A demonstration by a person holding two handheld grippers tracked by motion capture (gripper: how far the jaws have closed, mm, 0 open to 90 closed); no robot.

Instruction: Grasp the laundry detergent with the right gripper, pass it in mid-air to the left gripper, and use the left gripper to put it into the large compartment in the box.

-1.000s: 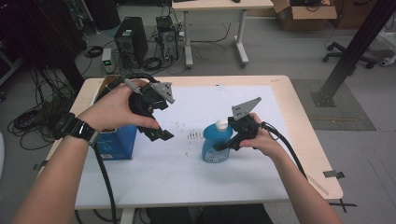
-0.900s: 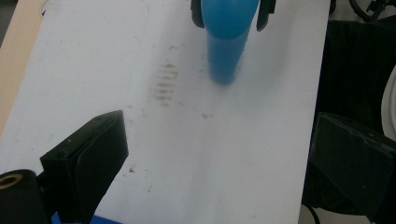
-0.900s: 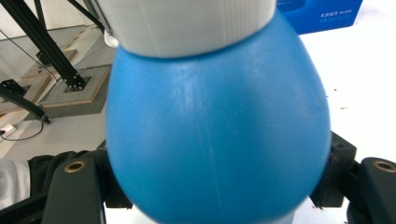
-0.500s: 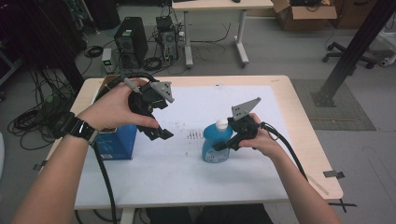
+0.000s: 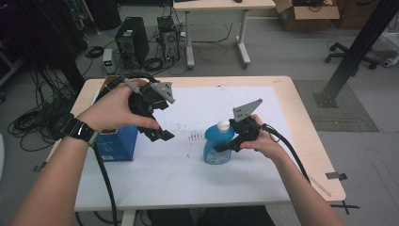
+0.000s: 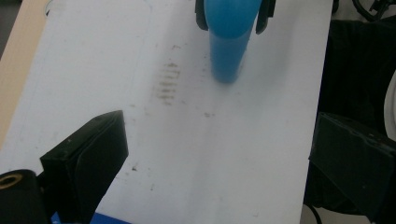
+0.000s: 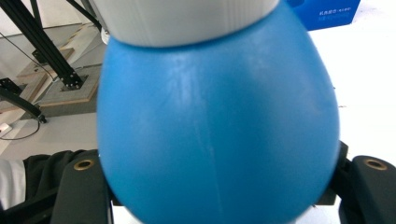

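A blue bottle [image 5: 214, 149] with a white cap [image 5: 222, 125] stands upright on the white sheet [image 5: 197, 103] near the middle of the table. My right gripper [image 5: 227, 144] is shut on the bottle's upper body, a jaw on each side. In the right gripper view the bottle [image 7: 215, 130] bulges between the two jaws of that gripper [image 7: 219, 198], with the cap [image 7: 187, 18] above. My left gripper [image 5: 160, 133] hovers open above the sheet, left of the bottle and apart from it. The left gripper [image 6: 219, 163] has nothing between its jaws, and the bottle [image 6: 229, 42] is farther ahead.
A blue box [image 5: 115, 147] sits on the table's left side, under my left hand. Dark smudges [image 5: 195, 137] mark the sheet beside the bottle. The wooden table [image 5: 306, 127] ends close on the right. Computer towers, cables and another desk stand on the floor beyond.
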